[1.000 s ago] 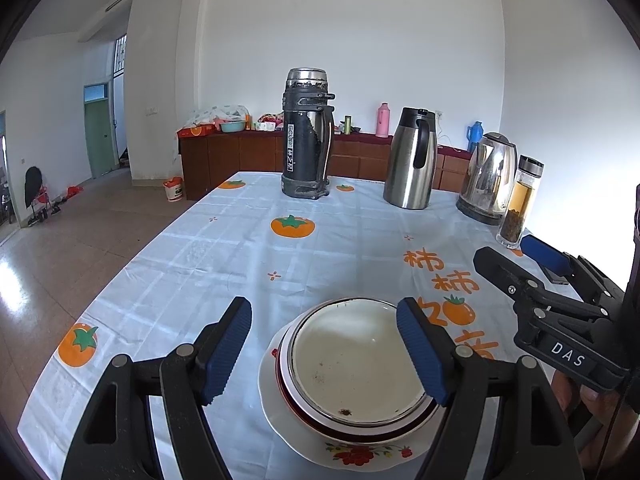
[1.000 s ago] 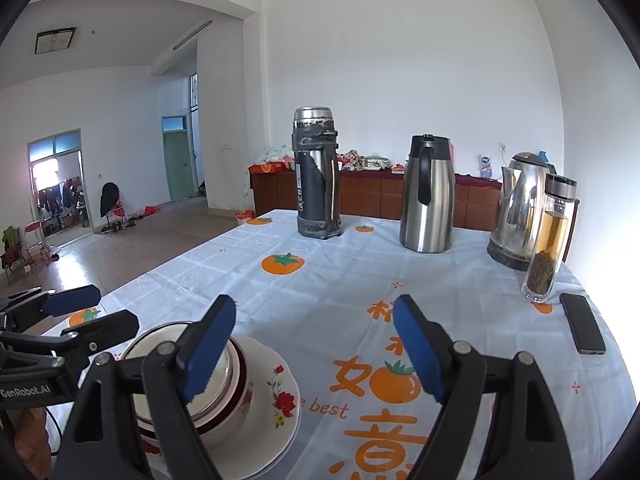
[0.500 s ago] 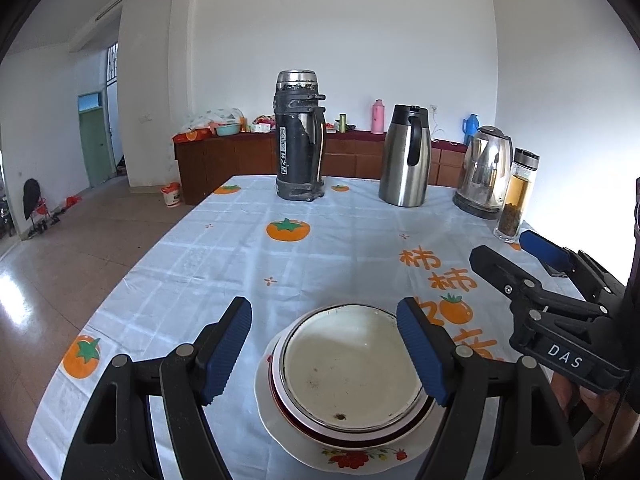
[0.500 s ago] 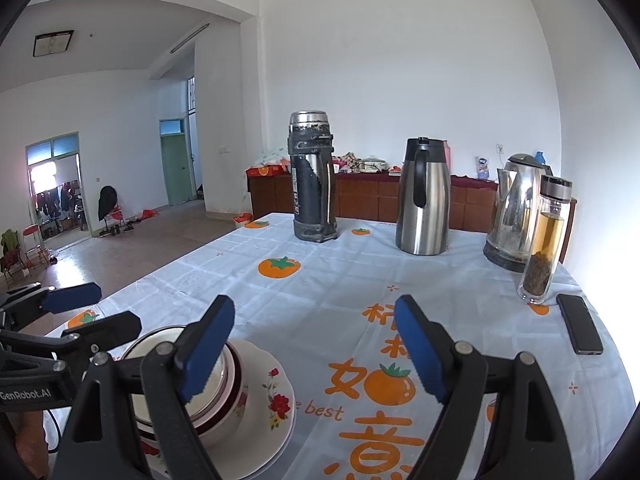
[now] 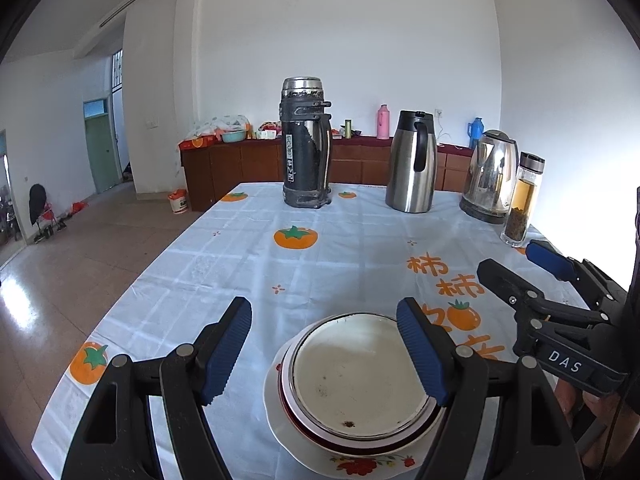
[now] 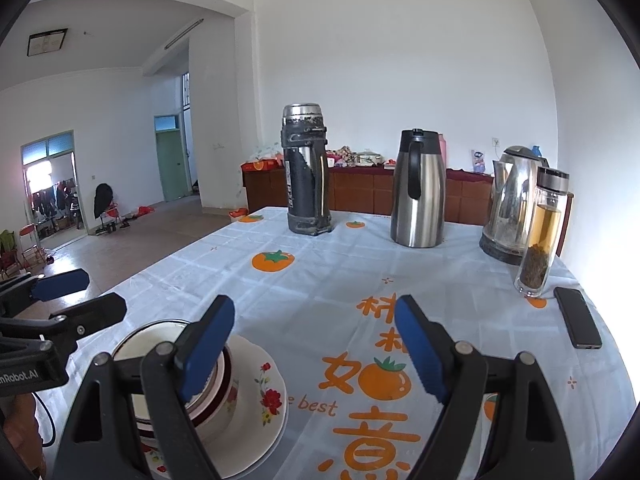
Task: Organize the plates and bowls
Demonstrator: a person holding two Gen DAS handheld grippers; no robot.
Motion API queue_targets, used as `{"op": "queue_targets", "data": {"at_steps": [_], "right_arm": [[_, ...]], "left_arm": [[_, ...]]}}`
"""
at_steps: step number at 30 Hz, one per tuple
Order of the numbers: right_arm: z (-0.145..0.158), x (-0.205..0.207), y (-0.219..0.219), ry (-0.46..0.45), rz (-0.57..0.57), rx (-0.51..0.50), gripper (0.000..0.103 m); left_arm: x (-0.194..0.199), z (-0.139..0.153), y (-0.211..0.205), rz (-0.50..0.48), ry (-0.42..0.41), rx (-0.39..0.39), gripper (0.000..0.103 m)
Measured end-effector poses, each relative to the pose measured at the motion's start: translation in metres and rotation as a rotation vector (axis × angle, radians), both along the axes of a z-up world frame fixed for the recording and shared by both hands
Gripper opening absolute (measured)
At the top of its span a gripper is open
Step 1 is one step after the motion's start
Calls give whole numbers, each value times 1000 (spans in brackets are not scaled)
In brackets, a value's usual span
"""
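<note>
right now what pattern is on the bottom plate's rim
Red flowers with green leaves on white, clearest in the right wrist view: bottom plate.

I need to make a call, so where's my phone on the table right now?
In the right wrist view, the phone lies flat near the table's right edge, just in front of the glass tea bottle, well right of the stacked dishes.

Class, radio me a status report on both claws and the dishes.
Left claw open, empty. Right claw open, empty. Bowl stacked on floral plate. Nothing blocking.
</note>
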State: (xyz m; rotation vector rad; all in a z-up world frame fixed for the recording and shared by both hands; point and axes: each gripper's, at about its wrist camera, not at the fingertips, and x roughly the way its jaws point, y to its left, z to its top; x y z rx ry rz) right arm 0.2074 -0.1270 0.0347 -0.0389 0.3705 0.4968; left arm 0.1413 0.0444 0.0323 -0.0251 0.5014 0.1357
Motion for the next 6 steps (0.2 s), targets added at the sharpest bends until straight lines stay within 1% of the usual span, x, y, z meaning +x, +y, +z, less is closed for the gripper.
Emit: {"op": "queue_targets", "data": {"at_steps": [6], "right_arm": [[0, 2, 0, -1, -1, 0, 84]], "left_arm": [[-3, 4, -3, -23, -5, 4, 77]]}}
